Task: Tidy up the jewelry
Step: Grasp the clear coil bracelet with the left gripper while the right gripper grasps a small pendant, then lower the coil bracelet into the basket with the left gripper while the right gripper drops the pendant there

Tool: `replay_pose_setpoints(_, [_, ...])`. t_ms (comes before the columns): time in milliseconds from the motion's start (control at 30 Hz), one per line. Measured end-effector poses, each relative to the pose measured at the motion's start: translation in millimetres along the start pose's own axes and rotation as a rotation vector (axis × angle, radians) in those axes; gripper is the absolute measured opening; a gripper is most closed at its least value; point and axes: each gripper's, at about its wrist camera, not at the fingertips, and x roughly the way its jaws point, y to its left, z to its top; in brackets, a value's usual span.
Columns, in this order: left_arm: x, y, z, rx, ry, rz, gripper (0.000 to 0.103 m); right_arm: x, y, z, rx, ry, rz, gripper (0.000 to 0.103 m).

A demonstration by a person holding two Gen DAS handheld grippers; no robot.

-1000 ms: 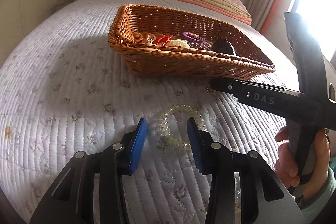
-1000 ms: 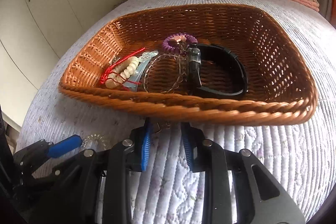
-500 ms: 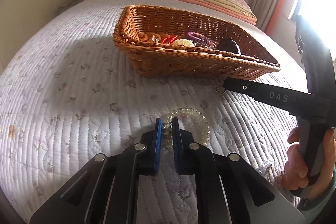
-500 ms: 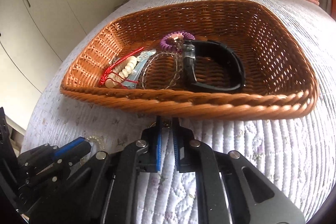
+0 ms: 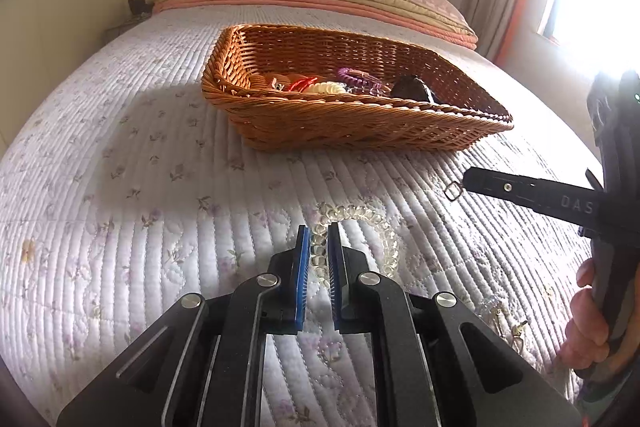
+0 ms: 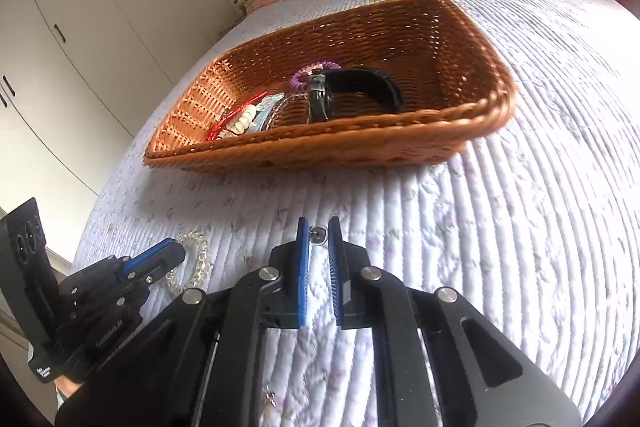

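Both grippers have risen from the quilted bed (image 5: 120,187) since a second ago. The left gripper (image 5: 319,247) pinches a clear beaded bracelet (image 5: 360,223), its loop drooping rightward. The right gripper (image 6: 319,239), nearly closed, grips a small metal clasp (image 6: 319,233). Beyond sits the woven wicker basket (image 6: 460,131), its long axis crosswise, holding jewelry.

Left tongs (image 5: 319,241) clamped, low over bed; right tongs (image 6: 319,231) clamped, raised, tilted.
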Motion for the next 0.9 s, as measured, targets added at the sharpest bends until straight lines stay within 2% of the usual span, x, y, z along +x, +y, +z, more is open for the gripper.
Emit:
replay_pose_setpoints(333, [-33, -3, 1, -0.028, -0.086, -0.039, 0.007, -57, 4, -5, -0.018, -0.071, 0.04, 0.008])
replay_pose_setpoints(567, [-79, -18, 47, -0.009, -0.24, -0.055, 0.007, -104, 17, 31, -0.062, -0.19, 0.043, 0.008])
replay_pose_setpoints(733, [-82, -20, 96, -0.001, -0.308, -0.044, 0.007, -102, 22, 73, -0.087, -0.243, 0.007, 0.008])
replay_pose_setpoints(900, [-39, -13, 127, -0.009, -0.277, 0.002, 0.007, -65, 18, 114, -0.084, -0.231, -0.043, 0.008])
